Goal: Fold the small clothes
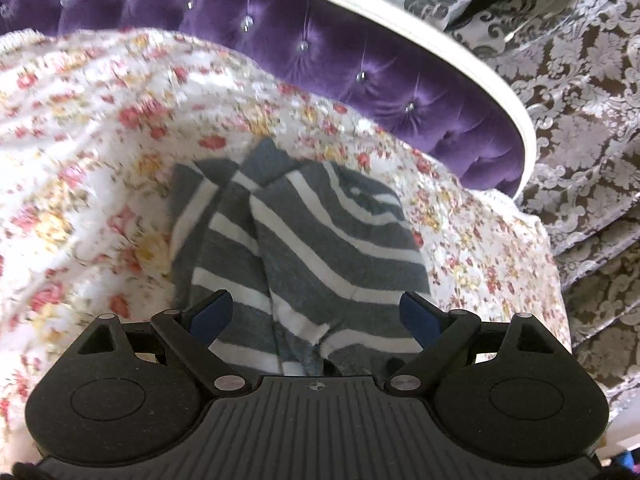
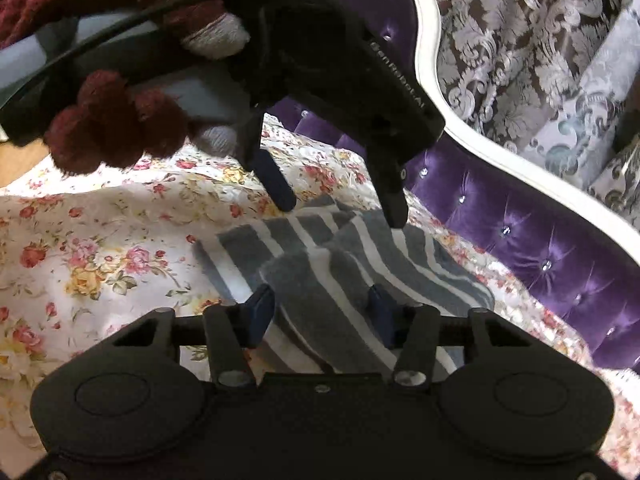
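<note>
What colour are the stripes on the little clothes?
Grey and white stripes, clearest in the left wrist view.

Right gripper (image 2: pixel 318 316) jaws apart over the grey striped cloth (image 2: pixel 340 264) on the floral bedspread (image 2: pixel 100 240); left gripper (image 2: pixel 344 208) hovering open at the cloth's far edge.

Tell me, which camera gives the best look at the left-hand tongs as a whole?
The right wrist view: it shows the left tongs whole from outside, open above the striped garment. The left wrist view shows only their own base and blue tips.
</note>
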